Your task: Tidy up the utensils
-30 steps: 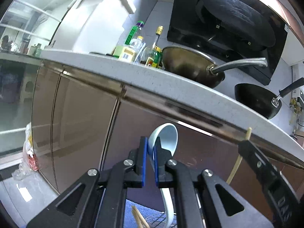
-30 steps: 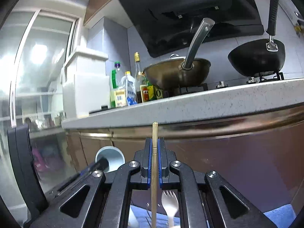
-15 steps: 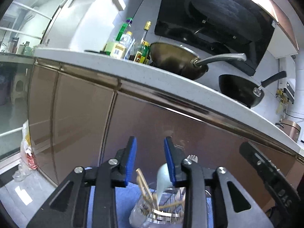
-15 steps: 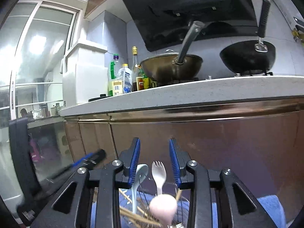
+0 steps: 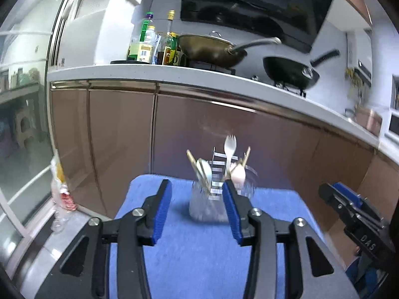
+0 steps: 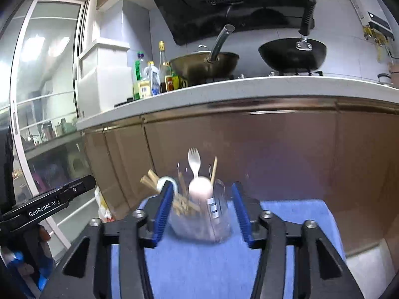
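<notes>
Two grippers are standing over a blue mat [image 5: 194,254], with one clear utensil holder [image 5: 212,204] resting on the mat ahead of them, in front of brown cabinet doors [image 5: 119,134].

Left gripper [image 5: 198,211]: its blue-padded jaws are standing wide apart and holding nothing; the holder is sitting beyond the tips, in line with the gap and nearer the right-hand pad.

Holder contents, left to right in the left wrist view: wooden chopsticks [image 5: 193,160] leaning left, a pale blue spoon [image 5: 205,172] beside them, a white spork [image 5: 230,145] standing upright and tallest, a pink spoon [image 5: 238,175] at the rim, and another chopstick [image 5: 247,155] leaning right. Motion blur is softening the finer detail.

Right gripper [image 6: 203,209]: its jaws are opening, and the holder is showing between the pads without either pad pressing on it. Nothing is clamped.

Above, on the white countertop [image 6: 224,92], bottles [image 6: 152,79] are standing left of a bronze wok [image 6: 203,66], with a black pan [image 6: 291,53] further right.
</notes>
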`<state>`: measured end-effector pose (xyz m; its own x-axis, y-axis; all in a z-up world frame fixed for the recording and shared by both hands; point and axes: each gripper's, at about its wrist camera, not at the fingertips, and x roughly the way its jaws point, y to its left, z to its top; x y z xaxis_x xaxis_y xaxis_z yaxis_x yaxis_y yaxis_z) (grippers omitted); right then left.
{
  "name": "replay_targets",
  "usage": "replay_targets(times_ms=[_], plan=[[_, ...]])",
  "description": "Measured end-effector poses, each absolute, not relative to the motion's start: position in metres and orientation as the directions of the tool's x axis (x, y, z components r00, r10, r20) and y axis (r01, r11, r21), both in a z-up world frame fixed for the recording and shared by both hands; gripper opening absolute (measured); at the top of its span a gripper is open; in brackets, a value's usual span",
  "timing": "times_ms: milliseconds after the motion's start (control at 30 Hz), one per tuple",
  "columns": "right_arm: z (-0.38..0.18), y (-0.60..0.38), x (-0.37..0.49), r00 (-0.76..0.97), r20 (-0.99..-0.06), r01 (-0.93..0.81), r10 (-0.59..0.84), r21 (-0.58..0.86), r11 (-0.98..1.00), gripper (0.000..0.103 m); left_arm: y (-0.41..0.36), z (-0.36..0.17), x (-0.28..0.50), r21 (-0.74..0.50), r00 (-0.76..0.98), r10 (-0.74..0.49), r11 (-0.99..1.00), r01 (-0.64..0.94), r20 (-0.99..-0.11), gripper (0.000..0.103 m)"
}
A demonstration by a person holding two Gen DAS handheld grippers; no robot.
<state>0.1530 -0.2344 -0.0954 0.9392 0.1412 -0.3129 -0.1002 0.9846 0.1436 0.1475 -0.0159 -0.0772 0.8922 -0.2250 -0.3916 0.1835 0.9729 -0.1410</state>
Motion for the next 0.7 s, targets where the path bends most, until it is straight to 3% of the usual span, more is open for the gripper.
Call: replay_targets(times_ms=[333, 500, 700], plan=[[-0.090, -0.241, 0.059, 0.947, -0.321, 0.033, -0.004, 0.085, 0.996, 0.102, -0.027, -0.055, 0.066, -0.007, 0.916, -0.155, 0.986, 0.164, -0.370, 0.056], [-0.081, -0.254, 0.034, 0.954, -0.291, 0.105, -0.077, 0.080, 0.991, 0.103, -0.022, -0.041, 0.042, 0.020, 0.945, -0.107, 0.993, 0.119, -0.310, 0.063], [-0.070, -0.263, 0.014, 0.960, -0.255, 0.142, -0.116, 0.085, 0.986, 0.103, -0.015, -0.030, 0.023, 0.026, 0.963, -0.070, 0.997, 0.079, -0.259, 0.065]])
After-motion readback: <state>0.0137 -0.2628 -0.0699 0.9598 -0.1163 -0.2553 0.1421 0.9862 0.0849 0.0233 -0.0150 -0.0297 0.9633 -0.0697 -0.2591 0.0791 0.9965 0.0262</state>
